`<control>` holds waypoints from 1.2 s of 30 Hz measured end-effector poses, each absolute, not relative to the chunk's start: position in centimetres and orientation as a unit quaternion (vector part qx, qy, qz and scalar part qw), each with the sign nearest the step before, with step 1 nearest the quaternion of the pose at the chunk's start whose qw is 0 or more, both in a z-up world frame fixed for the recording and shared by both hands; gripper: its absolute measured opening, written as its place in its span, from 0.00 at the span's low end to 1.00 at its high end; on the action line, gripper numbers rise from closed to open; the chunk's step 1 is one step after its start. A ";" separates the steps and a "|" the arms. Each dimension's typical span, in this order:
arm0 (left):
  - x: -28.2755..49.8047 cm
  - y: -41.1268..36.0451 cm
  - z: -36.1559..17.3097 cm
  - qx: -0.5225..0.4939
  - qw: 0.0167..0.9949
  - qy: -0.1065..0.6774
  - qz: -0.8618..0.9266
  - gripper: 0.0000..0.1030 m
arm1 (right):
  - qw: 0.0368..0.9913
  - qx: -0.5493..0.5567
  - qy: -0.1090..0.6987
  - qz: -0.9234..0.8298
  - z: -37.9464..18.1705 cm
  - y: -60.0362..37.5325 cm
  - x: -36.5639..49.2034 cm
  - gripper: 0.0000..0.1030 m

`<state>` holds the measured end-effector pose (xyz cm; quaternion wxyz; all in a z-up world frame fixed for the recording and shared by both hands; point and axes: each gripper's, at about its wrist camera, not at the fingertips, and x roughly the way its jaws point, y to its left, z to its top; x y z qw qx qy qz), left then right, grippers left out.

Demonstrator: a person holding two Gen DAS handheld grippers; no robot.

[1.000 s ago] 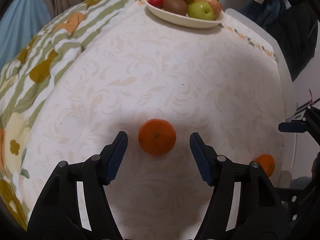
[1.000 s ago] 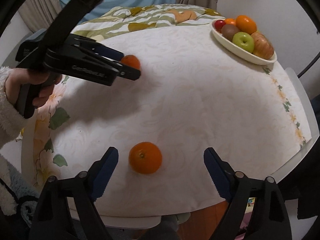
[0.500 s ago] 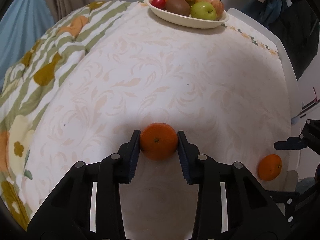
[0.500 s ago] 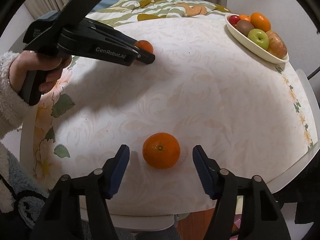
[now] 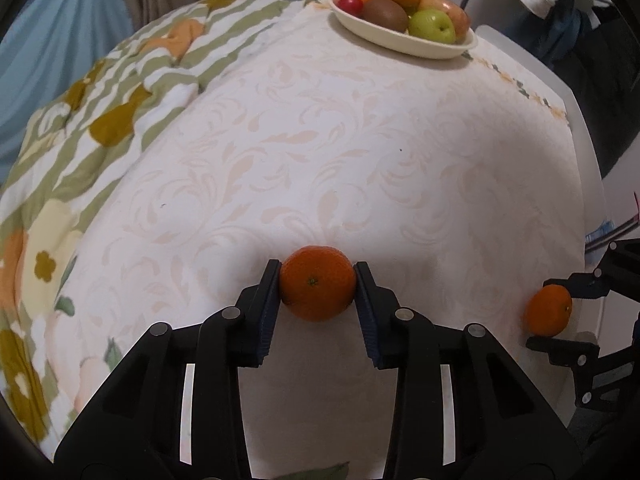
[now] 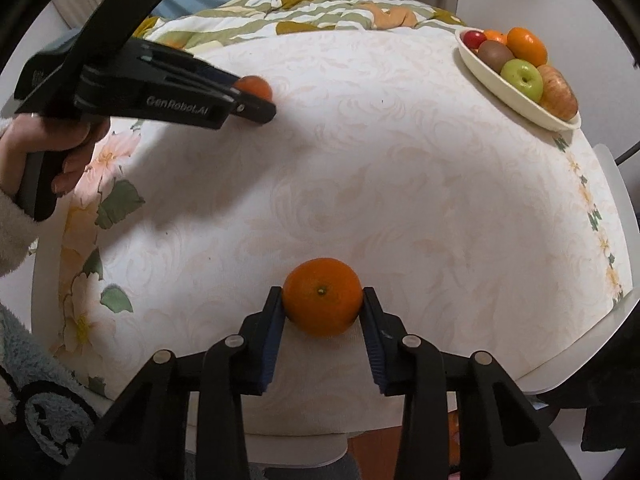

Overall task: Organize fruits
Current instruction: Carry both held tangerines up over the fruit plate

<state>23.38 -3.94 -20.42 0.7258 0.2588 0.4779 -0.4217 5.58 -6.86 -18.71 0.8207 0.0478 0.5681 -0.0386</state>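
Two mandarins lie on the cream patterned tablecloth (image 5: 360, 152). My left gripper (image 5: 318, 267) is shut on one mandarin (image 5: 317, 286), its pads against both sides. The jaws of my right gripper (image 6: 322, 294) are closing onto the other mandarin (image 6: 322, 304), and the pads touch its sides. Each view also shows the other pair: the right gripper (image 5: 560, 314) around its mandarin (image 5: 548, 312) at the table's right edge, and the left gripper (image 6: 256, 98) with its mandarin (image 6: 254, 86) partly hidden. A cream bowl (image 5: 400, 38) at the far side holds oranges, a kiwi, apples and a small red fruit.
A green-striped floral quilt (image 5: 120, 100) covers the left side beyond the cloth. A person's hand (image 6: 52, 148) in a fuzzy sleeve holds the left gripper's handle. The white table rim (image 6: 616, 184) runs along the right, near the bowl (image 6: 520, 108). Dark clothes (image 5: 580, 40) hang past it.
Both grippers went from wide open around their mandarins to shut on them, the left first, the right after. The left gripper has shifted slightly with its fruit.
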 end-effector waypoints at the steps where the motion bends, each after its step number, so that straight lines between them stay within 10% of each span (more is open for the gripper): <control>1: 23.4 -3.8 -20.1 0.255 0.729 0.478 -0.420 0.42 | 0.823 0.045 0.565 -0.038 -18.4 -6.9 5.6 0.34; 36: 23.0 -14.9 -6.0 0.103 0.844 0.426 -0.309 0.42 | 0.901 0.012 0.434 0.002 -6.4 -26.5 11.0 0.34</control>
